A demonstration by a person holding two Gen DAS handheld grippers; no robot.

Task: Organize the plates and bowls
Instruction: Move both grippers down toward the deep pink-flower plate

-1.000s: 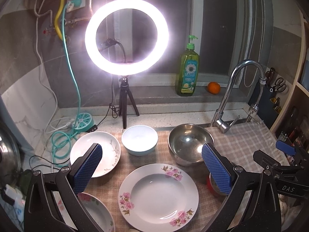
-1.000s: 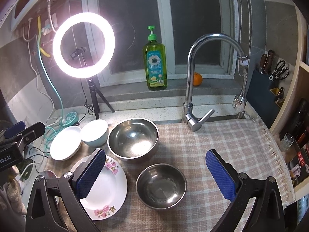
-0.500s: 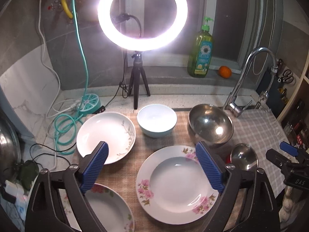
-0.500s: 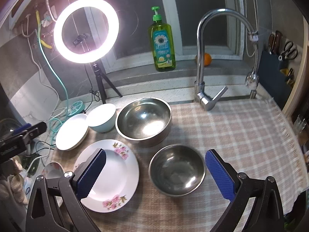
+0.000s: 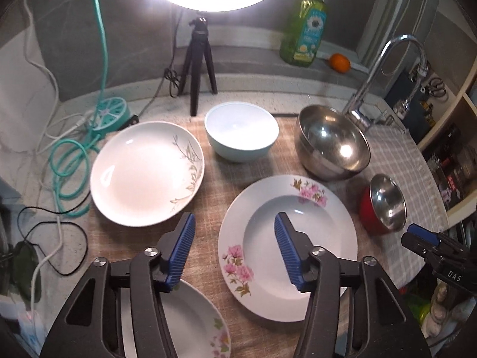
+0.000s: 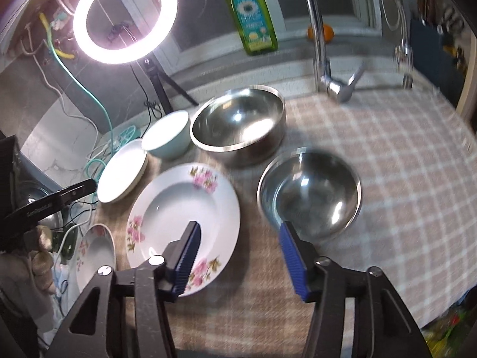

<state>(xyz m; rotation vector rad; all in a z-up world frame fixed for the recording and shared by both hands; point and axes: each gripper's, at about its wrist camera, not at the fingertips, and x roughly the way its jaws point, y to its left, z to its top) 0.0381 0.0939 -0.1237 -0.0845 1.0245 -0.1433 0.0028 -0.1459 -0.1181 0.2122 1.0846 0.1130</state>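
White plate [image 5: 316, 256] (pink flowers on rim), left tongs [image 5: 234, 252] and right tongs [image 6: 240, 261] parted, empty

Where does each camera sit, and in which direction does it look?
Left wrist: on the left claw, looking forward and down at the pink-flower plate; its open fingers show, and the right claw at right.
Right wrist: on the right claw, facing the small steel bowl; its open fingers show, and the gloved left hand at the left edge.
Shared: that plate, both steel bowls, soap bottle.
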